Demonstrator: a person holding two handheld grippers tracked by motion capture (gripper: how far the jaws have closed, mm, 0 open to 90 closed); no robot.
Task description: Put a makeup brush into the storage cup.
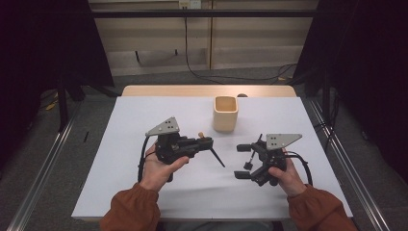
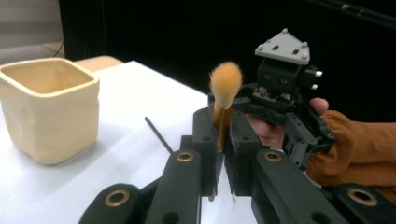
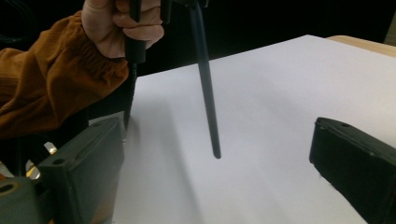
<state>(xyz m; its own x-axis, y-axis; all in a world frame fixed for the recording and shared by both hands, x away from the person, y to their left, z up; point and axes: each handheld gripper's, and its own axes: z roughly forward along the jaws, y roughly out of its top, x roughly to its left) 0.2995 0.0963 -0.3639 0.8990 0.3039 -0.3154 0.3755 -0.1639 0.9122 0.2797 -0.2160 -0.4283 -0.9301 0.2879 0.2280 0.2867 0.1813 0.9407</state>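
I saw the brush handle's middle hidden between the left tool jaws; the right gripper view cut off its upper end.

- No lettering, brand, number or sign can be read anywhere from where I stand.
- The cream cup is plain on every side that faces me.
- The white table cover carries no print.
- The grey plates on the left gripper and the right gripper show bare screw holes, no markings.
- The brush has no legible stamp on its handle.
- Two small pale plates on the far wall are too small to make out.
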